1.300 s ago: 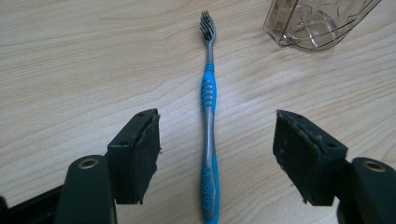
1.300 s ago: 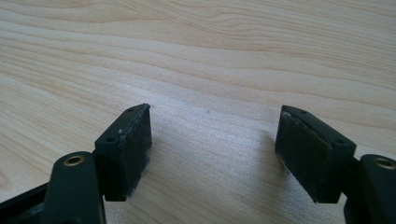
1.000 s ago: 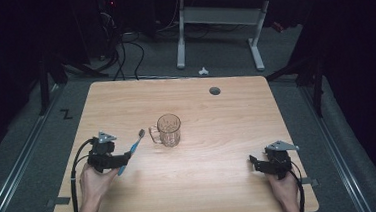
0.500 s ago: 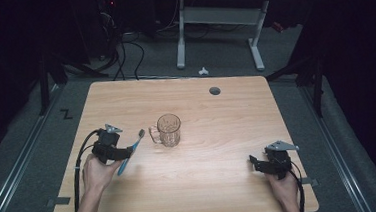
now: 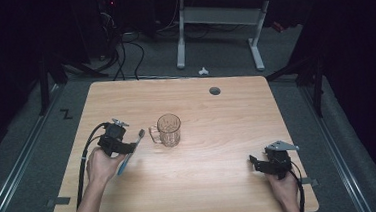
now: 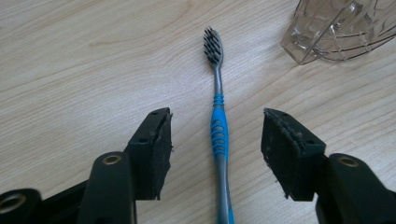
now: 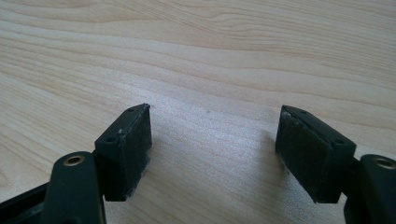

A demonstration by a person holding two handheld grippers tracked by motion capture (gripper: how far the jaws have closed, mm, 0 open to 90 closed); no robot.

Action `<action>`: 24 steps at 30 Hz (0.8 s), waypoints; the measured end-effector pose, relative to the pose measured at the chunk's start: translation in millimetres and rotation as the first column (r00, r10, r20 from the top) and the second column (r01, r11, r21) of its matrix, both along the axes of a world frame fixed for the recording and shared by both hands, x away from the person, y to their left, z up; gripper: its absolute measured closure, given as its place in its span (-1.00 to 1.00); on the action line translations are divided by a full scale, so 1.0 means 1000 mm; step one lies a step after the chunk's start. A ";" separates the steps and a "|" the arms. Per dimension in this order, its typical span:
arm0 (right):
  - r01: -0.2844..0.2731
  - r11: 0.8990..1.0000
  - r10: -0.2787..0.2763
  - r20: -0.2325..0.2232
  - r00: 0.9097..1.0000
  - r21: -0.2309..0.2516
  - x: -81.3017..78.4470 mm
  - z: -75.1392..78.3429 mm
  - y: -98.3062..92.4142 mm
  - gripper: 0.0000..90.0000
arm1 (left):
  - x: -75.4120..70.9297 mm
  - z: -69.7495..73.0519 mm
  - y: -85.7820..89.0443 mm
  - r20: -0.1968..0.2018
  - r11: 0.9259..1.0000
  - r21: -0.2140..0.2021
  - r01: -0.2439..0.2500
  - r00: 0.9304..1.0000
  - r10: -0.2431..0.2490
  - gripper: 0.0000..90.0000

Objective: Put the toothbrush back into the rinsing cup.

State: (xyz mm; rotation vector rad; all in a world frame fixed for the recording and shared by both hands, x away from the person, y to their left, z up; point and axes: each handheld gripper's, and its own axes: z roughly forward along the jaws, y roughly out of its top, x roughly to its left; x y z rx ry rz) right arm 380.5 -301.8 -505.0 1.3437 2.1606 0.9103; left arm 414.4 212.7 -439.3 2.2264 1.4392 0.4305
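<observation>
A blue and grey toothbrush (image 6: 218, 135) with dark bristles lies flat on the wooden table (image 5: 215, 169), also seen as the toothbrush (image 5: 129, 152) left of centre. My left gripper (image 6: 215, 154) straddles its handle; the jaws have just been closing, and the pads stand clear of the handle on both sides. A clear glass mug (image 5: 168, 130) stands upright just right of the brush head, and the mug (image 6: 343, 28) fills the upper right corner of the left gripper view. My right gripper (image 5: 258, 162) rests at the table's front right, open over bare wood, the right gripper (image 7: 212, 149) holding nothing.
A round cable hole (image 5: 215, 90) sits near the table's far edge. Beyond the table, a white desk frame (image 5: 215, 19) and cables lie on the dark floor. Wide bare wood separates the mug from my right gripper.
My left hand has moved right and a little away from me, so its jaws now straddle the toothbrush handle, and they have narrowed. The right hand has stayed put.
</observation>
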 end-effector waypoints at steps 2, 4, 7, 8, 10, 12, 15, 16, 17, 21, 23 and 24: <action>0.000 1.000 0.000 0.000 1.000 0.000 0.000 0.000 0.000 -0.39 | 0.003 0.000 -0.002 -0.010 1.000 0.005 0.004 1.000 -0.004 0.00; 0.000 1.000 0.000 0.000 1.000 0.000 0.000 0.000 0.000 -0.39 | 0.007 -0.003 -0.003 -0.030 1.000 0.011 0.008 1.000 -0.008 0.02; 0.000 1.000 0.000 0.000 1.000 0.000 0.000 0.000 0.000 -0.39 | 0.012 -0.005 -0.005 -0.050 1.000 0.018 -0.001 0.999 0.002 0.03; 0.000 1.000 0.000 0.000 1.000 0.000 0.000 0.000 0.000 -0.39 | 0.014 -0.006 -0.006 -0.053 1.000 0.020 -0.010 0.999 0.011 0.04; 0.000 1.000 0.000 0.000 1.000 0.000 0.000 0.000 0.000 -0.39 | 0.017 -0.006 -0.006 -0.065 1.000 0.021 -0.014 0.998 0.015 0.05; 0.000 1.000 0.000 0.000 1.000 0.000 0.000 0.000 0.000 -0.39 | 0.020 -0.008 -0.008 -0.077 0.999 0.037 -0.012 0.997 0.015 0.07; 0.000 1.000 0.000 0.000 1.000 0.000 0.000 0.000 0.000 -0.39 | 0.025 -0.010 -0.009 -0.094 0.999 0.043 -0.007 0.995 0.011 0.10; 0.000 1.000 0.000 0.000 1.000 0.000 0.000 0.000 0.000 -0.39 | 0.026 -0.012 -0.009 -0.100 0.999 0.043 -0.009 0.995 0.013 0.12; 0.000 1.000 0.000 0.000 1.000 0.000 0.000 0.000 0.000 -0.39 | 0.027 -0.013 -0.009 -0.107 0.999 0.049 -0.010 0.994 0.015 0.12; 0.000 1.000 0.000 0.000 1.000 0.000 0.000 0.000 0.000 -0.39 | 0.030 -0.018 -0.008 -0.128 0.998 0.069 -0.008 0.992 0.017 0.15; 0.000 1.000 0.000 0.000 1.000 0.000 0.000 0.000 0.000 -0.39 | 0.031 -0.019 -0.009 -0.136 0.998 0.066 -0.005 0.991 0.014 0.16; 0.000 1.000 0.000 0.000 1.000 0.000 0.000 0.000 0.000 -0.39 | 0.031 -0.020 -0.010 -0.138 0.998 0.065 -0.004 0.990 0.013 0.16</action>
